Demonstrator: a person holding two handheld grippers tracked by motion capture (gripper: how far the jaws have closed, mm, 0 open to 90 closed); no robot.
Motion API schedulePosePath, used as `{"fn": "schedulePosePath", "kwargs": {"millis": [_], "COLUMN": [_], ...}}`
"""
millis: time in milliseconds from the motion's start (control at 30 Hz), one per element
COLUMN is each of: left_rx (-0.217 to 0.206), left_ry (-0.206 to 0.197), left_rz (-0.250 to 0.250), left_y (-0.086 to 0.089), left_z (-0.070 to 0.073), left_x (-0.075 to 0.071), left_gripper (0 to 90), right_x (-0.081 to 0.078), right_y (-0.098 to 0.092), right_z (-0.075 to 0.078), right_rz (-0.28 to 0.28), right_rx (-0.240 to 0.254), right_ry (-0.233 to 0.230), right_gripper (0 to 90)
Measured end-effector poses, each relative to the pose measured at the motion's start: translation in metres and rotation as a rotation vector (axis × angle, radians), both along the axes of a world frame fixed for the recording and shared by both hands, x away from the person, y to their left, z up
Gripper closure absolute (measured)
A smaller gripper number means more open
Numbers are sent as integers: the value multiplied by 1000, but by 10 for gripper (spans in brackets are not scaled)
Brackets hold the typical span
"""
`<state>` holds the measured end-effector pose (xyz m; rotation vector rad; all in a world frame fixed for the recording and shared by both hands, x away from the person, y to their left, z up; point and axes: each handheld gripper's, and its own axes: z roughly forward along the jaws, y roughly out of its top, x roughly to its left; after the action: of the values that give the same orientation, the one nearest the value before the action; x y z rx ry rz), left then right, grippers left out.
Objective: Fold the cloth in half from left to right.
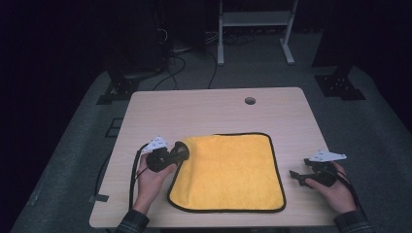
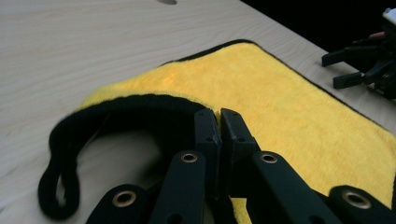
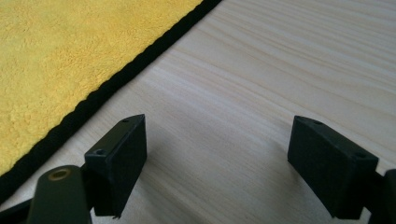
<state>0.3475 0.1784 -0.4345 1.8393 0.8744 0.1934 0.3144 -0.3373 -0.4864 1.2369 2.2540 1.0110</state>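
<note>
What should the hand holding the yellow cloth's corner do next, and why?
Probably carry that corner across toward the opposite side to fold the yellow cloth. The left gripper is shut on its black-edged corner, already lifted off the table, while the right gripper waits open beside the cloth.

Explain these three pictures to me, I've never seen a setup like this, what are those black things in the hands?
A person sits at a wooden table holding a two-jaw gripper tool in each hand. One picture looks down from above; the other two come from cameras riding on each gripper, looking along its jaws. A yellow towel with black edging lies on the table. The left gripper is shut on the towel's corner, lifting it off the wood. The right gripper hangs open over bare table beside the towel's edge, holding nothing.
</note>
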Motion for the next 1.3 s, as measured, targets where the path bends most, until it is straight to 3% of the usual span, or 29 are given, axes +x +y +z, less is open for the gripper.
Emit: {"fn": "schedulePosePath", "kwargs": {"millis": [133,367,600,867,1300], "left_rx": [-5,-3,-26,-44,-63], "left_ry": [-5,11,11,48,74], "left_rz": [-22,-93,-149,-225,-290], "left_y": [-12,-48,-74,-113,-161], "left_z": [3,2,5,3,-4], "left_x": [4,14,20,29,38], "left_gripper": [860,860,860,860,861], "right_x": [0,0,0,0,0], "right_y": [0,0,0,0,-1], "right_z": [0,0,0,0,0], "right_rz": [-1,0,0,3,10], "right_rx": [0,0,1,0,-1], "right_ry": [0,1,0,0,-1], "right_gripper": [187,186,187,187,189]}}
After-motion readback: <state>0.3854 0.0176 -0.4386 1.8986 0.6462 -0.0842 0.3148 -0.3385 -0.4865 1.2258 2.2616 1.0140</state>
